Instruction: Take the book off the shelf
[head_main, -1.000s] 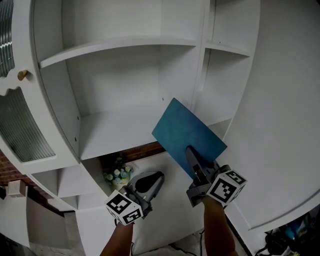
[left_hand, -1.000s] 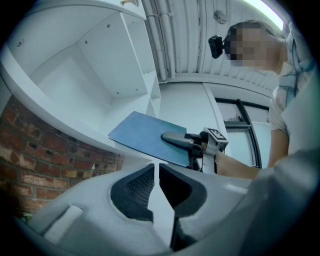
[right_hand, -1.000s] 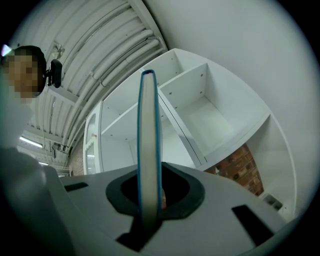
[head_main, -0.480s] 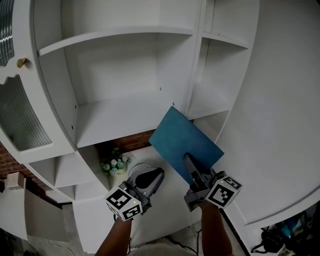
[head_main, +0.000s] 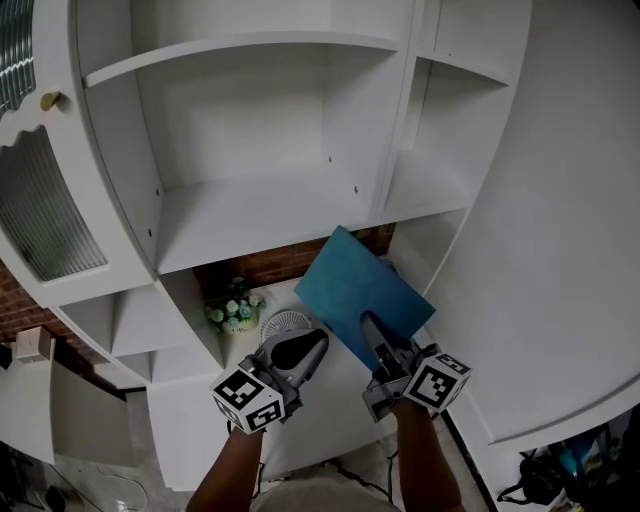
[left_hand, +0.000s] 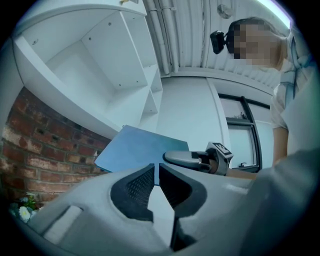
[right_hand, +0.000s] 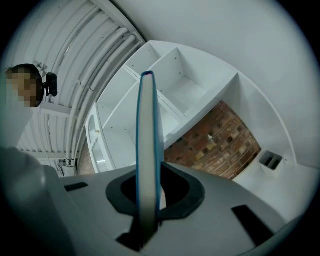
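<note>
Blue book, pinched by its lower edge in my right gripper, has sunk from in front of the white shelf to the frame's lower centre, clear of it, so the taking-off looks done; my left gripper hangs closed, empty.

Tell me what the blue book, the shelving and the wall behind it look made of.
Blue book: paper pages between matte blue covers, likely card; pale page block shows edge-on. Shelving: smooth white-painted board, probably wood; peg holes. Wall: bare red brick, mortar joints visible.
</note>
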